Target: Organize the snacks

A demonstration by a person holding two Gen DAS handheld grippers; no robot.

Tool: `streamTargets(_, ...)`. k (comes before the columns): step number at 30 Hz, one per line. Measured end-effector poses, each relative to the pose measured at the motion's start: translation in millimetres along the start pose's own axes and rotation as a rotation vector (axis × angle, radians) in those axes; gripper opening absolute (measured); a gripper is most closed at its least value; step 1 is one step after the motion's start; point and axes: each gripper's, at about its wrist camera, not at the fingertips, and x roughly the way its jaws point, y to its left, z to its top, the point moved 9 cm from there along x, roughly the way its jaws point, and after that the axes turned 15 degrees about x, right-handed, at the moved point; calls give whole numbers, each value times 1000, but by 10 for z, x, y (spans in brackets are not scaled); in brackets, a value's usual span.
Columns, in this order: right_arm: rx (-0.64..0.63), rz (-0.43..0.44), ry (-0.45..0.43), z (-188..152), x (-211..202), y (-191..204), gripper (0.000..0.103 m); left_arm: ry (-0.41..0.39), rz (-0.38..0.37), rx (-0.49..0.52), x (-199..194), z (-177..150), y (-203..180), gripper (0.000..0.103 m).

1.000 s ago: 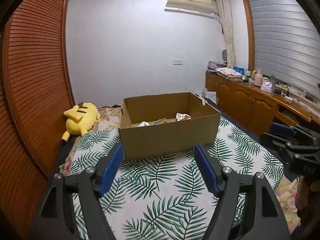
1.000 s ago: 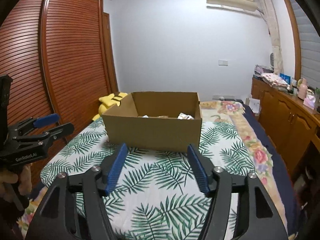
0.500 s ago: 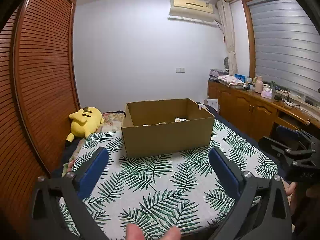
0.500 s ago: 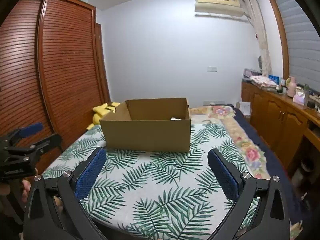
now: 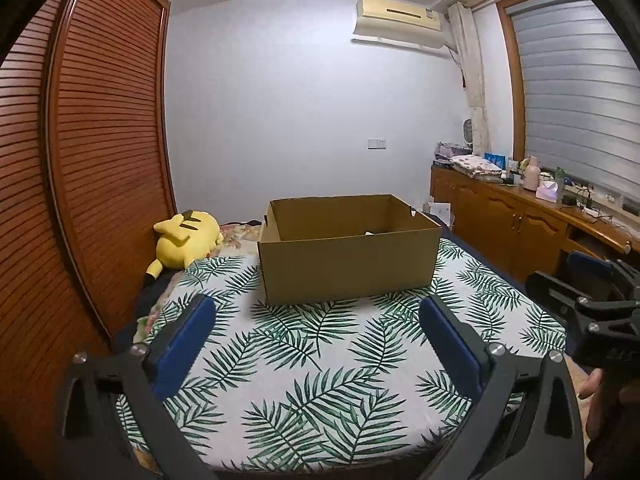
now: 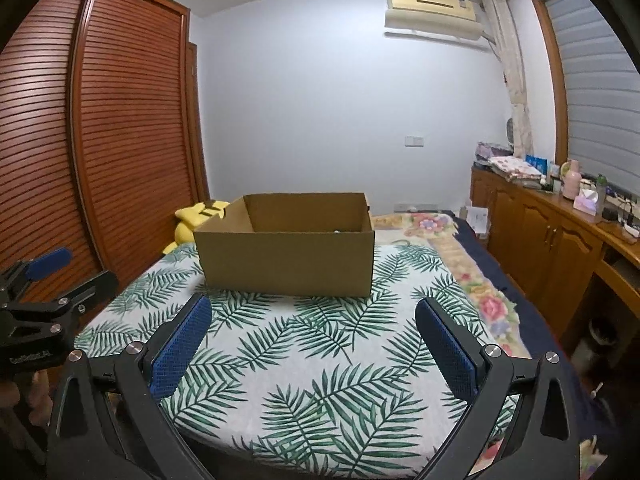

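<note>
- Looking along both grippers, we see a plain brown cardboard box (image 5: 348, 268), rectangular and open-topped with matte corrugated walls, resting on a bed (image 5: 320, 360) spread with a white cloth printed in green palm fronds.
- We can make out only a small pale scrap (image 5: 368, 233) over the box's near wall; whatever snacks lie inside are otherwise hidden by that wall.
- We note a soft yellow Pikachu plush (image 5: 184, 240) lying just beside the box's far left corner, against the slatted reddish-wood wardrobe doors (image 5: 92, 160).
- We see a wooden cabinet run (image 6: 552, 240) along the window side, its worktop crowded with folded cloth, bottles and a tissue box, and an air conditioner (image 6: 432, 10) high on the pale wall.
- Between us and the box we find only patterned bedding.
- We hold the left gripper (image 5: 316, 332) with its blue ribbed fingers (image 5: 186, 340) spread wide, gripping nothing, above the near part of the bed.
- We hold the right gripper (image 6: 312, 332) likewise, its textured blue fingers (image 6: 448, 344) far apart and bare, well short of the box.
</note>
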Motion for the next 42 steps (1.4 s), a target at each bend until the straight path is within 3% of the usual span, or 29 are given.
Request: streamTargets(42, -2, -19, -6, -45, -3, -28, 103, 15, -7, -6, -17, -81, -24, 103)
